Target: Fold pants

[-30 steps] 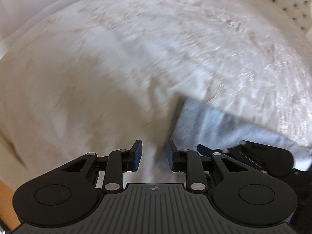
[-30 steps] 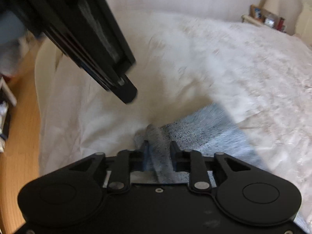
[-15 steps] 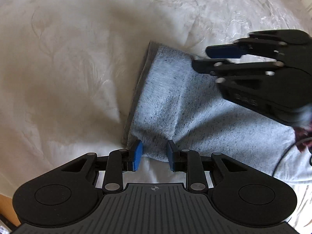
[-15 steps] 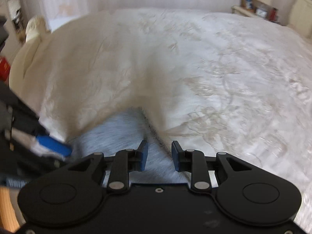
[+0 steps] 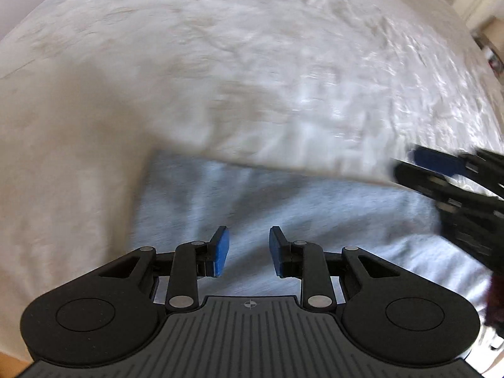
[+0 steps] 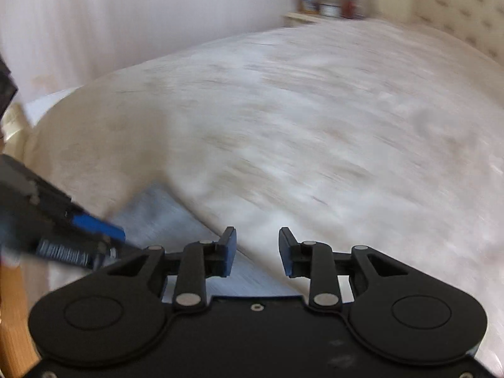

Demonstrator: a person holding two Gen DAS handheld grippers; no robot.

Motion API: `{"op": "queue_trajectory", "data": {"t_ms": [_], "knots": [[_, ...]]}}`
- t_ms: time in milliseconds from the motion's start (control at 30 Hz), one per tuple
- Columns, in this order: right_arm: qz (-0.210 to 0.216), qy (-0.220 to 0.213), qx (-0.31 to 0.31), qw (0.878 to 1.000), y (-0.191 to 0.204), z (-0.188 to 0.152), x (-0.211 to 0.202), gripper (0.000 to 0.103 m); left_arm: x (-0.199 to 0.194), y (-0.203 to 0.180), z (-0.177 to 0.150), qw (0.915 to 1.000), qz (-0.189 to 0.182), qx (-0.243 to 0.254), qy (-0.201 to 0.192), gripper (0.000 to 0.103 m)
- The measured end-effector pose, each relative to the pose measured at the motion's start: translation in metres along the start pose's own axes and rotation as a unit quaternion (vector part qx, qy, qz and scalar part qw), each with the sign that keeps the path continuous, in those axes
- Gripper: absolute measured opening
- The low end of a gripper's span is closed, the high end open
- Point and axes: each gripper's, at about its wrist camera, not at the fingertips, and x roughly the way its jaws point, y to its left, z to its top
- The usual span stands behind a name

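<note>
The grey knit pants (image 5: 283, 201) lie flat on the cream bedspread (image 5: 220, 63), close to its near edge. My left gripper (image 5: 248, 252) is open and empty, just above the pants' near part. My right gripper (image 6: 257, 252) is open and empty over the pants' far edge (image 6: 163, 211), where grey cloth meets bedspread. Each gripper shows in the other's view: the right one at the right side of the left wrist view (image 5: 456, 189), the left one at the left side of the right wrist view (image 6: 63, 230). Both views are blurred by motion.
The bedspread (image 6: 315, 126) fills most of both views. A tufted headboard (image 6: 466, 6) and a bedside shelf with picture frames (image 6: 327, 6) stand at the far end. Wood floor (image 6: 12, 315) shows past the bed's left edge.
My right gripper let go of the grey cloth it held a second ago and stands open. Both cameras swung upward, so the pants sit lower in view. My left gripper stayed open.
</note>
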Motion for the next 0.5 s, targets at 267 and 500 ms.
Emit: {"op": "queue_trajectory", "data": {"t_ms": [267, 500], "knots": [[-0.131, 0.059, 0.053, 0.988, -0.132, -0.083, -0.080, 0.032, 0.052, -0.033, -0.045, 0.9966, 0.047, 0.011, 0.067, 0.028], [-0.184, 0.100, 0.079, 0.975, -0.183, -0.152, -0.140, 0.036, 0.028, -0.061, -0.044, 0.9966, 0.076, -0.006, 0.032, 0.028]]}}
